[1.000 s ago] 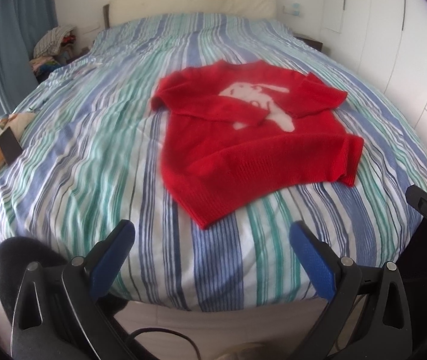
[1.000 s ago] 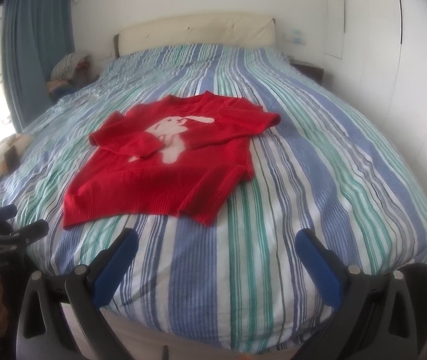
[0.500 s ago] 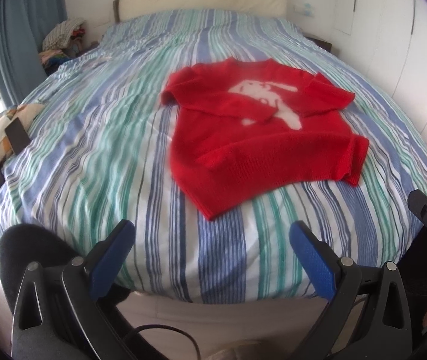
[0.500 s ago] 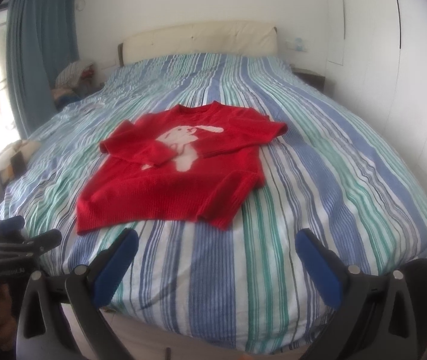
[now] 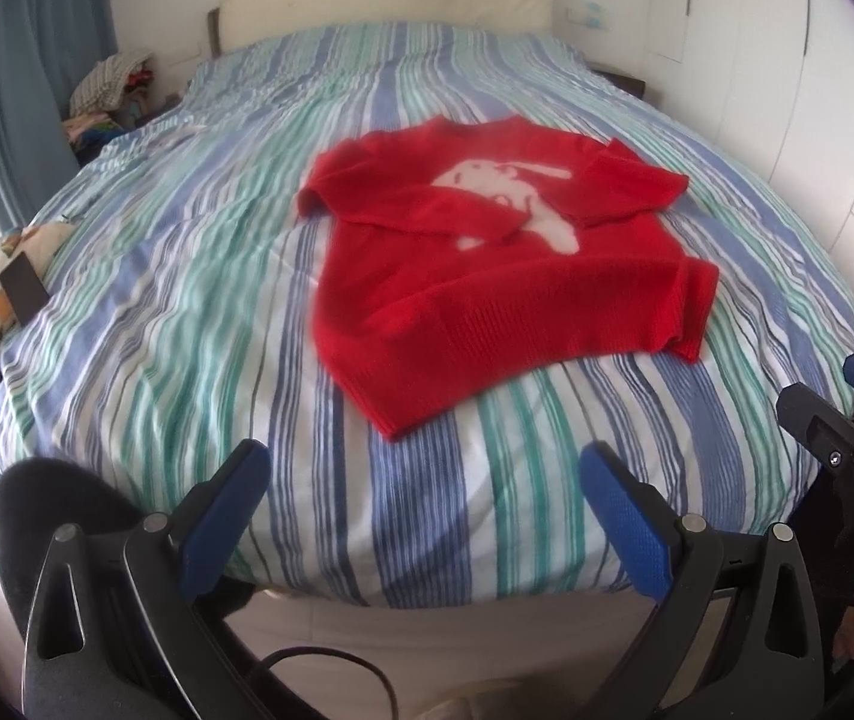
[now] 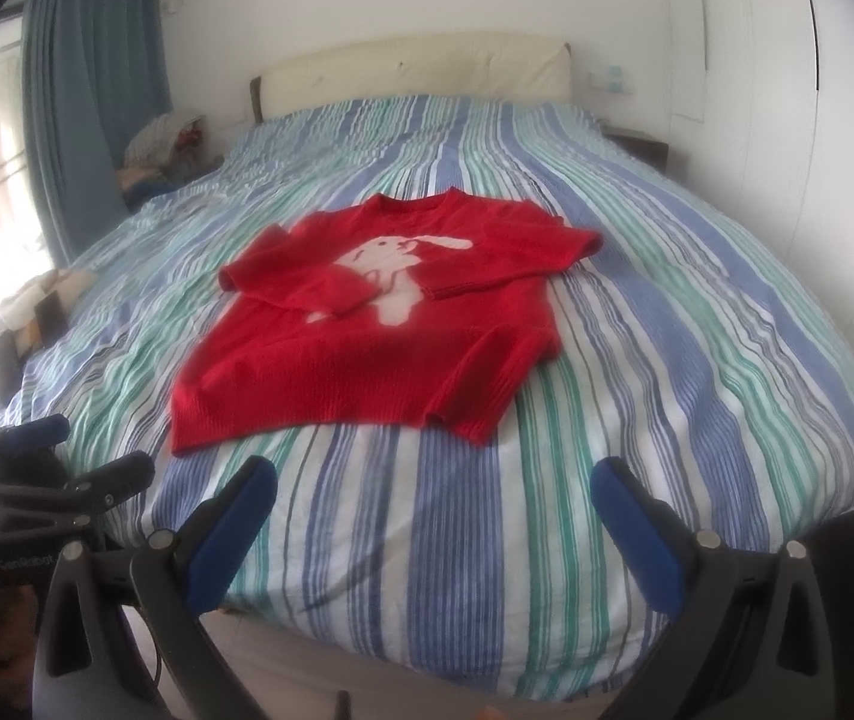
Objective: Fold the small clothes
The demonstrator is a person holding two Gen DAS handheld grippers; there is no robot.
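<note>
A small red sweater (image 5: 505, 294) with a white rabbit on its chest lies on the striped bed (image 5: 186, 324), both sleeves folded across the chest. It also shows in the right wrist view (image 6: 366, 354). My left gripper (image 5: 420, 480) is open and empty, held off the foot of the bed, short of the sweater's hem. My right gripper (image 6: 433, 498) is open and empty, also back from the foot edge. Each gripper shows at the side of the other's view: the right gripper (image 5: 847, 420) and the left gripper (image 6: 66, 468).
The bed (image 6: 697, 360) has a cream headboard (image 6: 414, 72) at the far end. Blue curtains (image 6: 84, 90) and a heap of clothes (image 5: 108, 84) stand at the left. Dark flat items (image 5: 0, 318) lie at the bed's left edge. White wardrobe doors (image 5: 817, 90) run along the right.
Both grippers have drawn back and risen a little from the bed, so the sweater sits farther off in both views. The sweater has not moved. Both grippers stay open.
</note>
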